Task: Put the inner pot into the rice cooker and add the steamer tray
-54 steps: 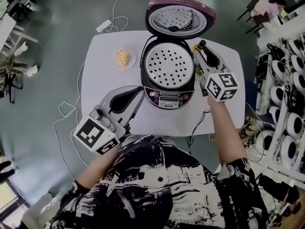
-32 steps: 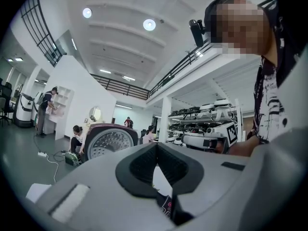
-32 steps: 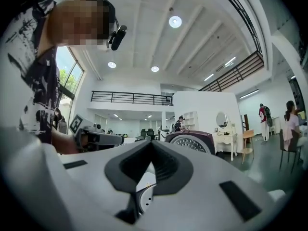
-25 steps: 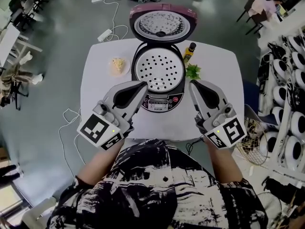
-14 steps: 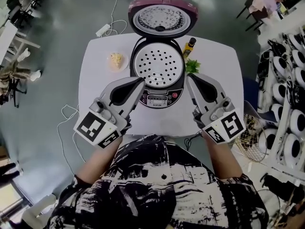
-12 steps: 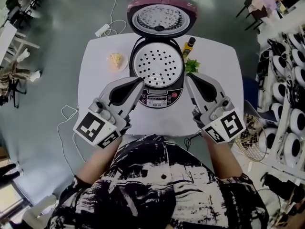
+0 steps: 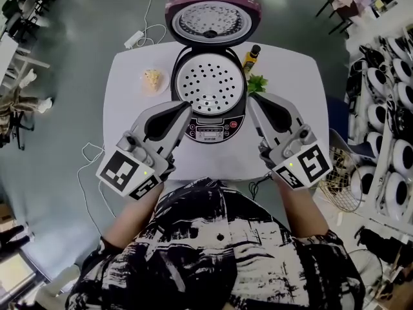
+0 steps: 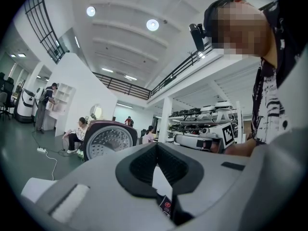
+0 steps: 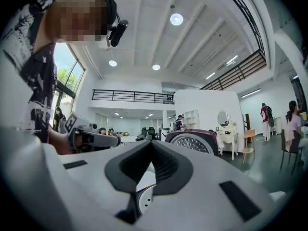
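The rice cooker [image 7: 208, 123] stands on the white table [image 7: 293, 76] with its maroon lid [image 7: 211, 19] swung up. The perforated steamer tray [image 7: 210, 82] lies flat in its mouth; the inner pot under it is hidden. My left gripper [image 7: 188, 107] hovers at the cooker's front left, shut and empty. At the front right my right gripper [image 7: 250, 99] is shut too, holding nothing. In the left gripper view the gripper [image 8: 157, 145] has its tips together, with the lid [image 8: 108, 141] beyond. The right gripper view shows the gripper [image 9: 152, 142] closed, with the tray [image 9: 143, 197] below.
A small plate of food [image 7: 153, 79] sits left of the cooker. A dark bottle [image 7: 250, 55] and green leaves [image 7: 257, 82] are at its right. A power strip [image 7: 132, 39] and cables lie on the floor. Shelves of white appliances [image 7: 393, 108] line the right side.
In the earliest frame my right gripper reached along the cooker's right side; it has since drawn back to the front, level with the left. Since then both grippers hold still.
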